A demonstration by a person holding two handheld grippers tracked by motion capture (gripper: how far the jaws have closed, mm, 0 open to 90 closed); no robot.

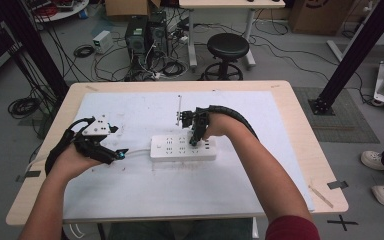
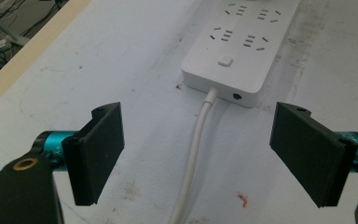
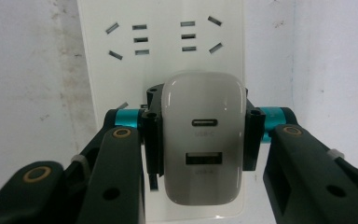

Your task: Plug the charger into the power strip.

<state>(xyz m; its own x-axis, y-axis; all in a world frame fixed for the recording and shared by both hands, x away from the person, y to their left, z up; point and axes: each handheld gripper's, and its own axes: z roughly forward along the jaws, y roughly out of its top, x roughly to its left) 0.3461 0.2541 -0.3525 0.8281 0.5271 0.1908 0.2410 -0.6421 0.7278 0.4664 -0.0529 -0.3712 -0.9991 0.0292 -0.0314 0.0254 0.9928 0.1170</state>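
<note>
A white power strip [image 1: 182,148] lies mid-table on a white mat, its cord [image 2: 196,154] running toward my left gripper. My right gripper [image 1: 195,141] points down over the strip and is shut on a white USB charger [image 3: 203,140], jaws pressed on both its sides. The charger sits right over the strip's [image 3: 163,42] sockets; I cannot tell whether its prongs are in. My left gripper [image 1: 120,154] hovers left of the strip's [image 2: 233,51] switch end, open, its pads [image 2: 100,144] straddling the cord without touching it.
The white mat [image 1: 130,190] covers most of the wooden table [image 1: 300,130]. A thin upright rod [image 1: 179,107] stands behind the strip. Beyond the table are a black stool [image 1: 227,50], computer towers [image 1: 145,35] and floor cables. A small red scrap [image 2: 243,199] lies on the mat.
</note>
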